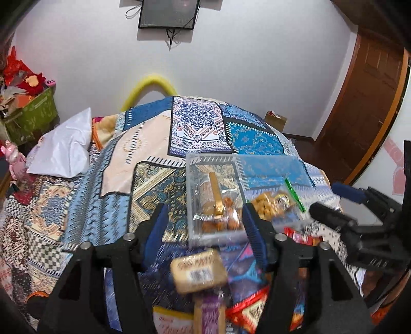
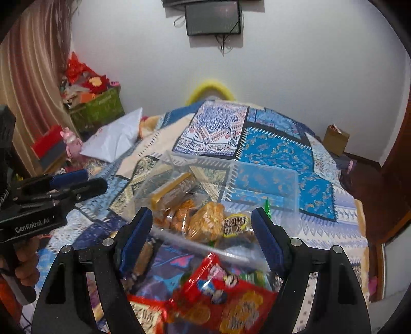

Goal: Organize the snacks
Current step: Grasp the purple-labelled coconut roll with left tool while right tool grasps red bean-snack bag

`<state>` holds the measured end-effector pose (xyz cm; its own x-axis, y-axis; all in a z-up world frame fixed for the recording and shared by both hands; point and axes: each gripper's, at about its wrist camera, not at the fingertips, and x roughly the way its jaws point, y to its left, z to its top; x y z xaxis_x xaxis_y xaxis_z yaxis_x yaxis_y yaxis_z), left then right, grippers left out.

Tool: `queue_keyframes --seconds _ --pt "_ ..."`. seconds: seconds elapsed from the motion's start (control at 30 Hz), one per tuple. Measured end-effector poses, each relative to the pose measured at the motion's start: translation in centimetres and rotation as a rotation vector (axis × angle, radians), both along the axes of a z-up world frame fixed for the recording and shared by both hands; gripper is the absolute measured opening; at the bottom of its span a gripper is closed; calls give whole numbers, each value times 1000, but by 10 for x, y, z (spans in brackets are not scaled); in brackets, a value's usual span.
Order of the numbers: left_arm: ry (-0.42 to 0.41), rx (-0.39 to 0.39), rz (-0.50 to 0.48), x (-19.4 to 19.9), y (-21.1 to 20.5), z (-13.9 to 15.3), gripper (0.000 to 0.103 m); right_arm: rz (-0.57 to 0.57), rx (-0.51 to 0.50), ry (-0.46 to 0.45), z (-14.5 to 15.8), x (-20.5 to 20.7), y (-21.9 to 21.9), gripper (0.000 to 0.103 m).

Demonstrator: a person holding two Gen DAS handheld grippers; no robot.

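Snack box (image 2: 267, 185) long axis crosswise, snacks (image 2: 205, 224) inside

patchwork bedspread (image 1: 143, 164), white pillow (image 1: 64, 151), wall screen (image 2: 213, 18)

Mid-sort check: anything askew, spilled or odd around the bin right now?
Nothing spilled or damaged. The clear plastic bin sits on the patterned quilt, part-filled. One gold-wrapped bar leans tilted against its wall. Loose packets, including a red snack bag, lie unsorted in front. Both grippers are open, empty.
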<state>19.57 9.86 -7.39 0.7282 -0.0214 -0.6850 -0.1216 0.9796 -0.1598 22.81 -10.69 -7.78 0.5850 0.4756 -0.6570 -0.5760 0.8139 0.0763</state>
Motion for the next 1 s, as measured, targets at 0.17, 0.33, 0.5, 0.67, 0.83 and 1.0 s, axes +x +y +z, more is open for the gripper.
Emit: queue_keyframes --seconds 0.17,0.33,0.5,0.67,0.83,1.0 --pt "26 30 -13 -35 -3 -5 64 -2 14 -4 0 -25 -9 80" --pt "67 40 -10 -68 -4 -22 64 3 13 14 -10 -47 -11 80" --pt "122 15 -22 -88 -6 -45 64 17 -7 56 -32 -66 -5 80" --pt "152 14 -47 -98 -14 -61 64 34 -25 115 -55 -79 3 80" --pt "175 -14 -62 -108 -17 -75 64 54 -64 201 -90 -82 18 80" --pt "205 -31 -71 -114 -18 -89 64 54 -104 264 -116 -76 28 80"
